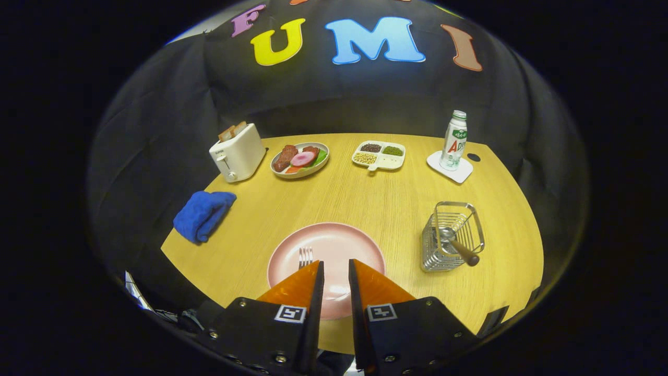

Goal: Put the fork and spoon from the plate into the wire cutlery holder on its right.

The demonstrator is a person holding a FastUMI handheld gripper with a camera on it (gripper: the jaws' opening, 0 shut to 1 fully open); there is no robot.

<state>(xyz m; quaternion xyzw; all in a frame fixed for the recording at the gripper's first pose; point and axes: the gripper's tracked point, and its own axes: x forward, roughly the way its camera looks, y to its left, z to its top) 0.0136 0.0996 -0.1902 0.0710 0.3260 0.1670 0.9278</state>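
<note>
The spoon (455, 241) already stands in the wire cutlery holder (452, 236), well off to the fingers' right. The gripper (335, 263) hovers narrowly parted, holding nothing, over the pink plate (344, 243); the fork (305, 256) lies just beyond the left fingertip. Next, the person likely shifts left to straddle it.

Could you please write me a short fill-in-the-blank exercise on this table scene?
1. The fork lies on the pink ____, its tines just ahead of the claw.
2. The spoon already stands in the wire ____.
3. The folded cloth beside the toaster is ____.
4. The claw's fingers are ____, holding nothing.

Missing words: plate; cutlery holder; blue; open
</note>
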